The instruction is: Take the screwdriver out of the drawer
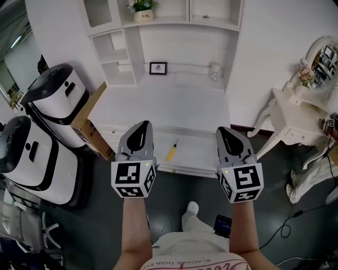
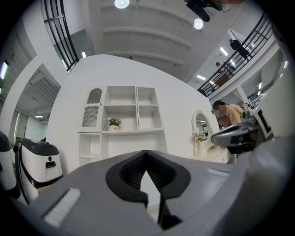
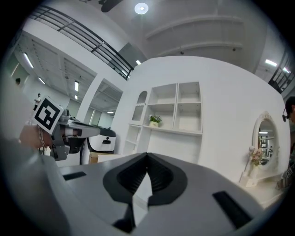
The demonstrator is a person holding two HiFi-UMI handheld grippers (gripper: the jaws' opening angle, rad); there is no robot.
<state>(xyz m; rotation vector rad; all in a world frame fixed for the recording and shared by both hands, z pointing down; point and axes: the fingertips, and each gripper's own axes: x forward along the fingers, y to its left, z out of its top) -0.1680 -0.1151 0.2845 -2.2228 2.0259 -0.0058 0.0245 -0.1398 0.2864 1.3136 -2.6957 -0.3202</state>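
Observation:
A yellow-handled screwdriver (image 1: pixel 172 151) lies in the open white drawer (image 1: pixel 196 170) under the desk top (image 1: pixel 163 105). Both grippers point level at the desk, held in front of the drawer's front edge. My left gripper (image 1: pixel 141 125) is left of the screwdriver with its jaws shut and nothing between them. My right gripper (image 1: pixel 224 130) is to the screwdriver's right, also shut and empty. In the left gripper view the closed left gripper (image 2: pixel 146 152) faces the shelf unit; the right gripper view shows the closed right gripper (image 3: pixel 147 155) the same way. Neither gripper view shows the screwdriver.
Two white-and-black machines (image 1: pixel 55 100) (image 1: pixel 29 155) and a cardboard box (image 1: pixel 87 126) stand left of the desk. A white dressing table (image 1: pixel 293 113) with a mirror is at the right. A flower pot (image 1: pixel 143 11) and a small picture frame (image 1: pixel 158 68) sit on the shelves. Cables (image 1: pixel 296 216) lie on the dark floor.

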